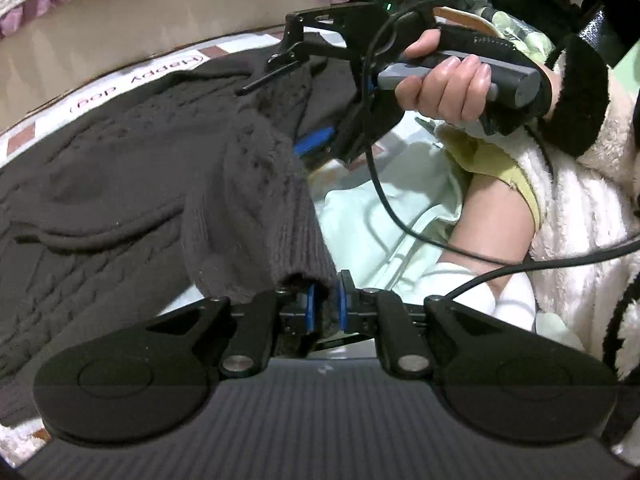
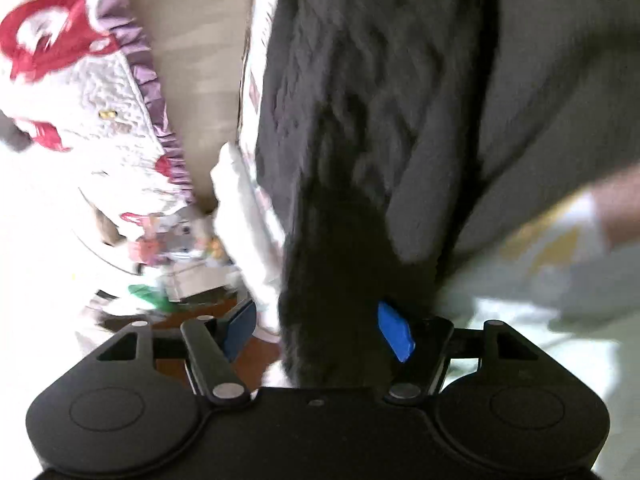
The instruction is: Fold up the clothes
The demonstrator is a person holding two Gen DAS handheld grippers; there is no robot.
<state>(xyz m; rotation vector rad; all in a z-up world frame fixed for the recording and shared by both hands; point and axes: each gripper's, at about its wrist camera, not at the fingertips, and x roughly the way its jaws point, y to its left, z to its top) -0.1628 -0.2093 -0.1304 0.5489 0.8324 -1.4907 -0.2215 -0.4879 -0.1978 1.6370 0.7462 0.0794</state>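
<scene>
Pinching ribbed cuff of dark cable-knit sweater (image 1: 160,184), left gripper (image 1: 326,306) jaws clamped; right gripper (image 2: 320,332) jaws apart.

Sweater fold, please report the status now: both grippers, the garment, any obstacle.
Left gripper shut on sweater cuff. Right gripper open, dark knit between its pads, no pinch yet. Sweater spread on bed, unfolded. Cable trails beside it.

Left view sharp, evenly lit; right view motion-blurred w/ blown-out whites, fisheye edges.
</scene>
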